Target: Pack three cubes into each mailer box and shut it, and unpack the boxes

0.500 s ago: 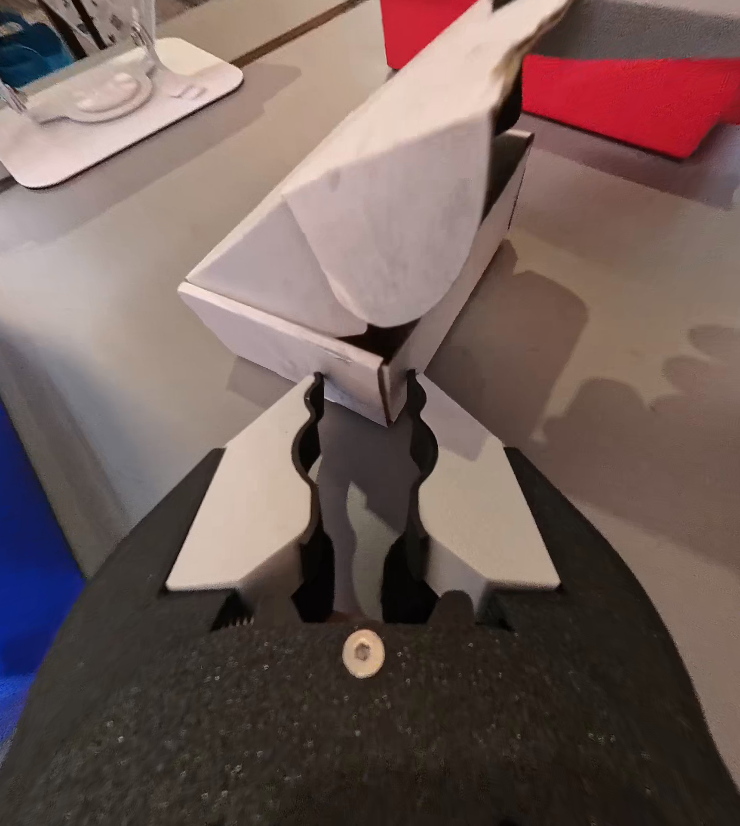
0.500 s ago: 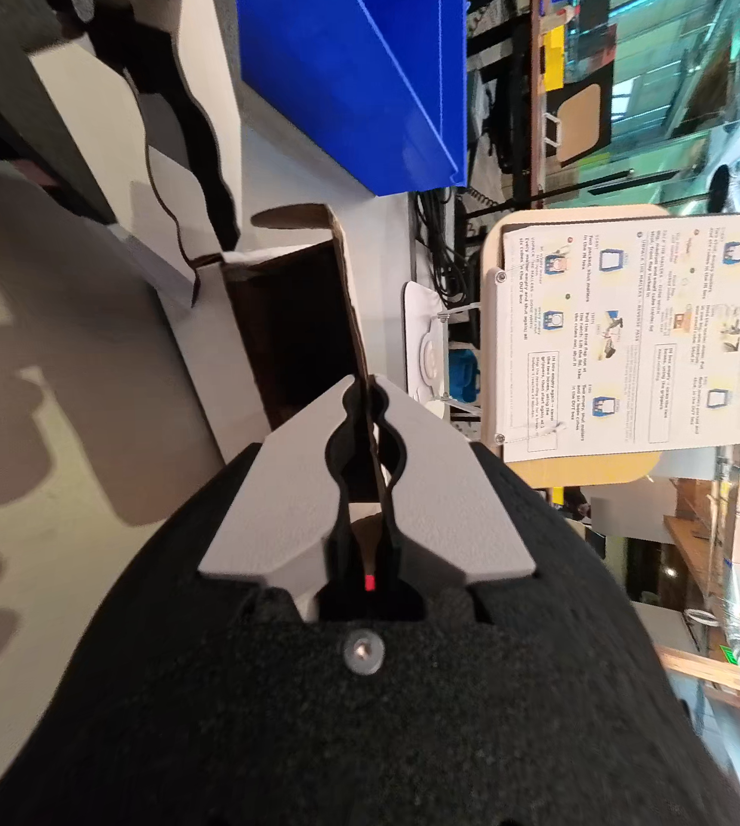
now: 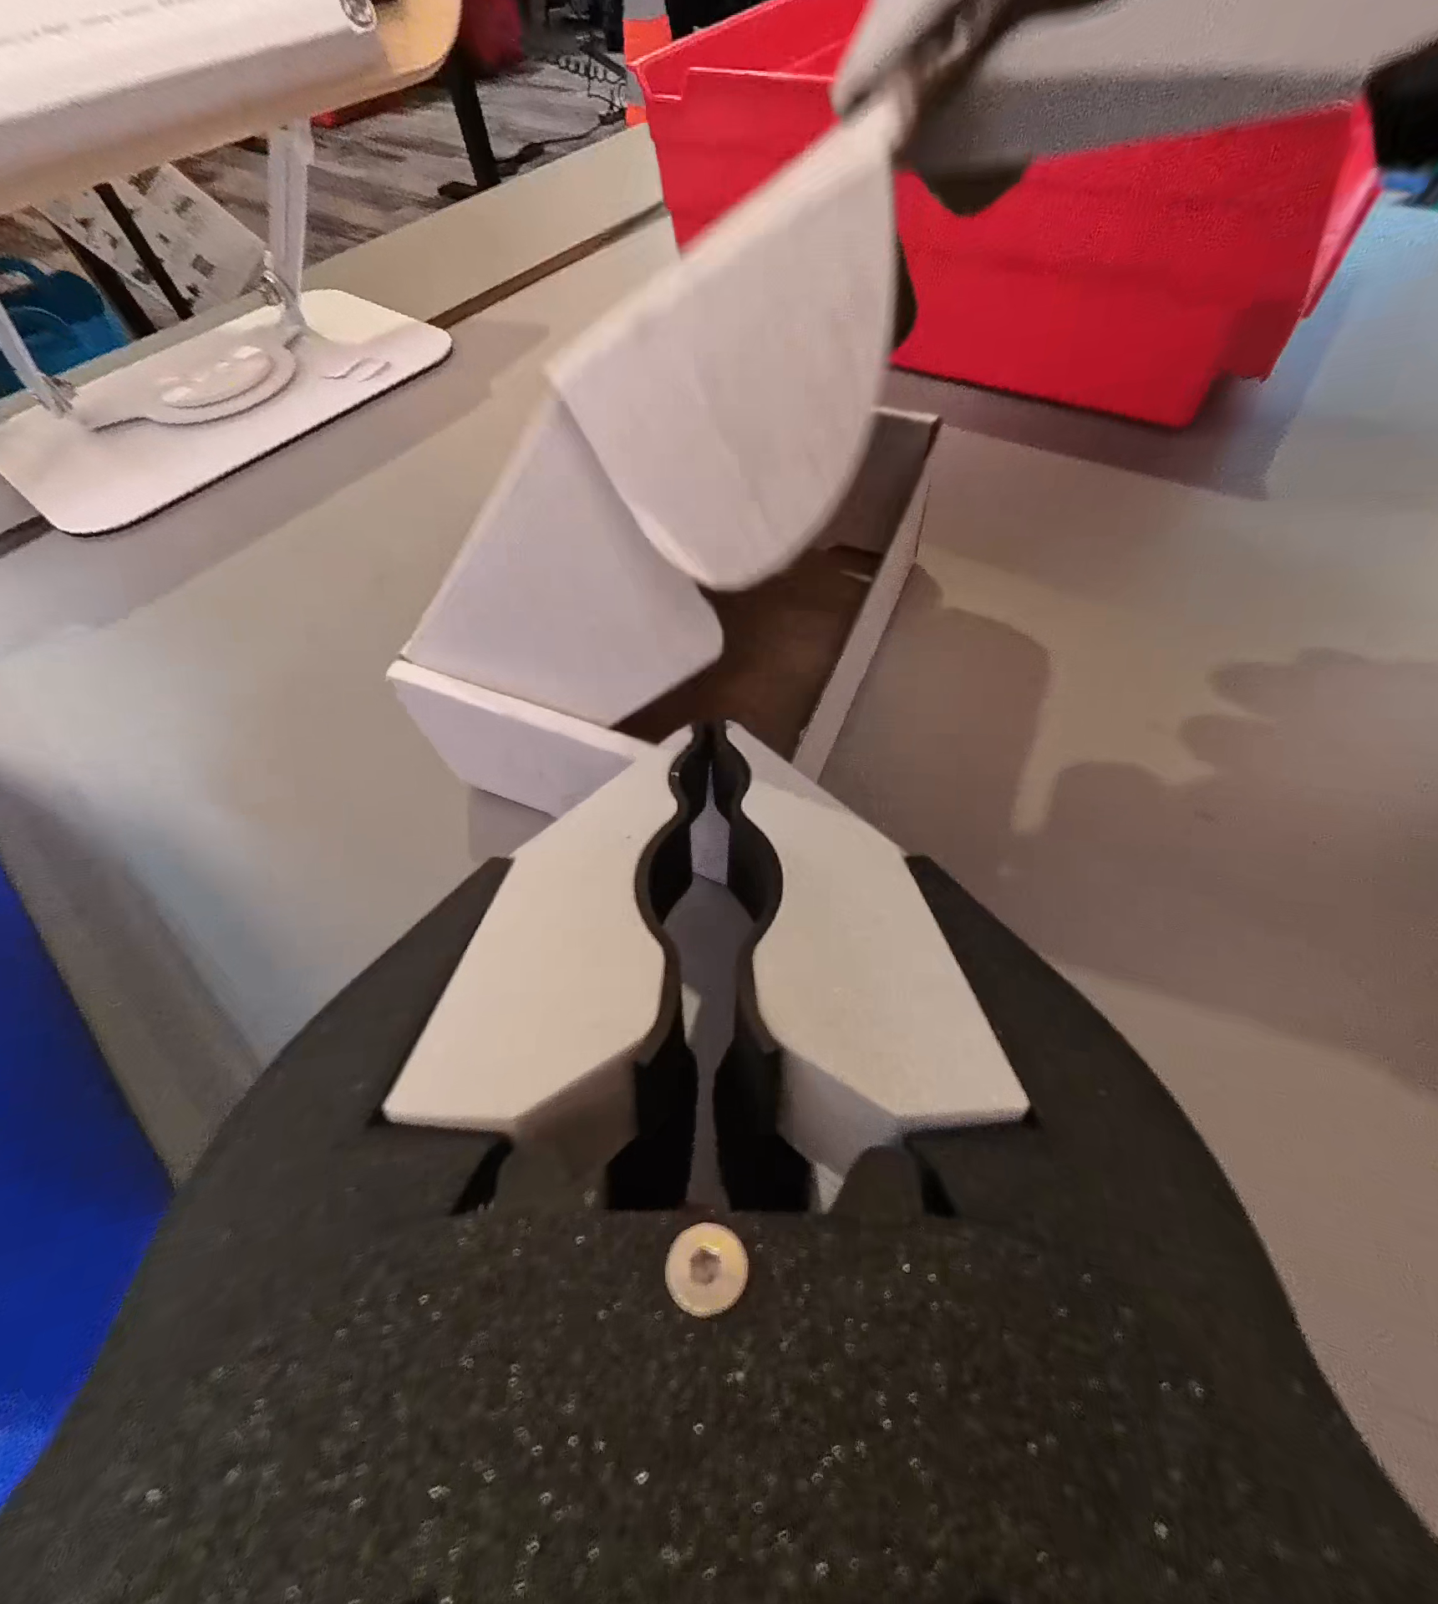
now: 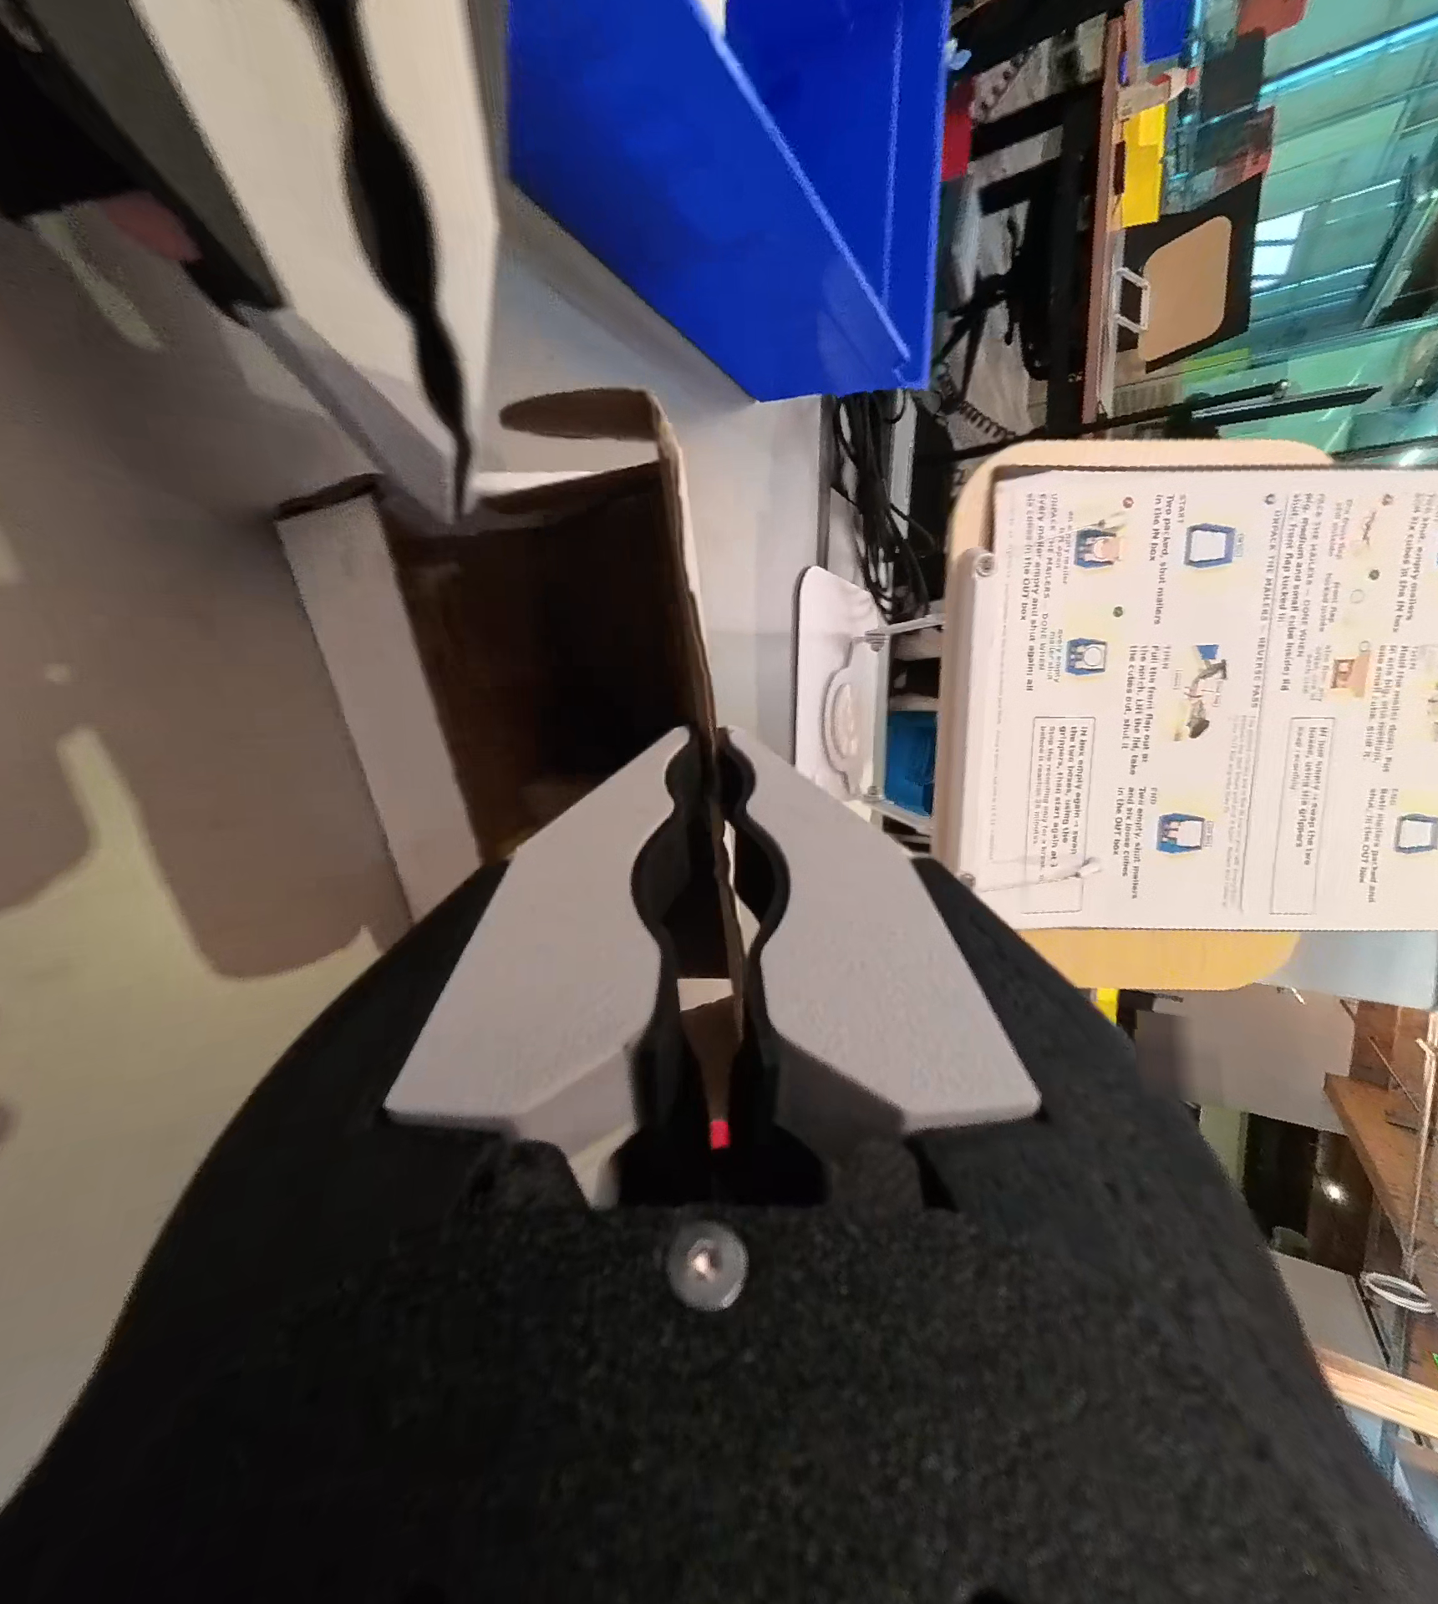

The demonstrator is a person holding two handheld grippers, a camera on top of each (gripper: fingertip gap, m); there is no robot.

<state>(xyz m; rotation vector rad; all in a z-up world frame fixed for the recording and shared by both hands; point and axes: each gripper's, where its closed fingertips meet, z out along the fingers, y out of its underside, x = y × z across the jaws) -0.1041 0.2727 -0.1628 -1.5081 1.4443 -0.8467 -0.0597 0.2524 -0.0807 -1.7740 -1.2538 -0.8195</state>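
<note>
Left gripper [image 3: 711, 738] pinches the mailer box [image 3: 524, 746] corner wall; right gripper [image 4: 711, 746] pinches the lid [image 4: 680, 555]. Lift the lid slowly, keeping the corner pinned.

Workshop or lab: grey bench [image 3: 1219, 608], storage bins [image 3: 1088, 260], instruction sheet on stand [image 4: 1262, 694], wooden shelving [image 4: 1410, 1128].

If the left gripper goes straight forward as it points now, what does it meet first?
Probably the mailer box: the left gripper, shut, already sits at its near corner, under the lifted lid. Contact is unclear.

Left gripper [image 3: 711, 738] and right gripper [image 4: 706, 746], jaws pinched together.
</note>
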